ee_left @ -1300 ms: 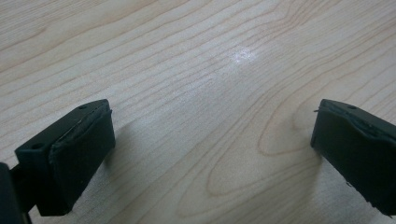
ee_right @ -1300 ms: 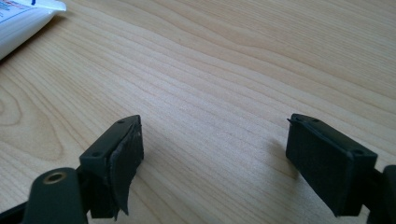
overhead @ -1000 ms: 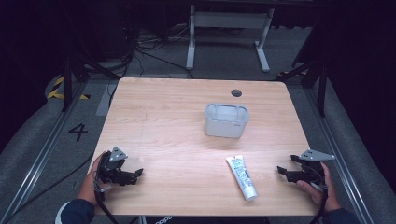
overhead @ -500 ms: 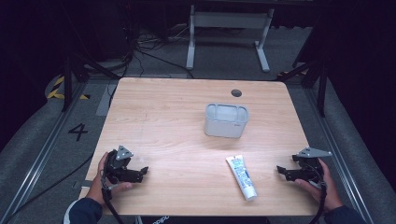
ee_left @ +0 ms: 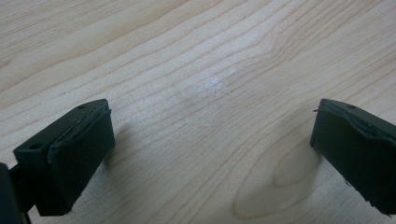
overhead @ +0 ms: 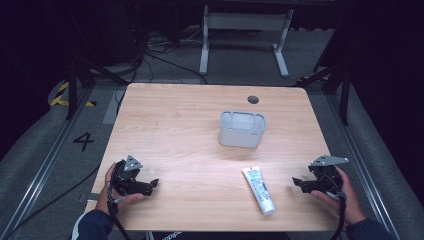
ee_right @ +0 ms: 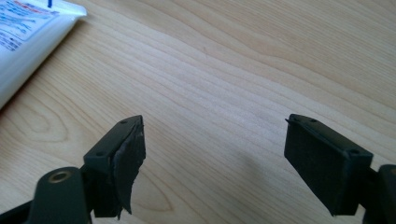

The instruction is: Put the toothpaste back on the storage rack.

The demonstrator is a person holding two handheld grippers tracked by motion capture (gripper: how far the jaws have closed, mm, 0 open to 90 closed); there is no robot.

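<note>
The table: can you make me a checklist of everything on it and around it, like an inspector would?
Surface: wooden table, with a dark round hole near the far edge.
Job's things: white tube lying flat near the front edge; grey container standing upright mid-table, apart from the tube.
Clutter: nothing seen.
Grippers: left gripper open, nothing between its jaws; right gripper open, beside the tube, not touching it; its jaws have just been closing slightly on nothing.
Cables: one trails from each gripper; more lie on the floor behind the table.
Surroundings: white metal frame, floor marked 4.
</note>
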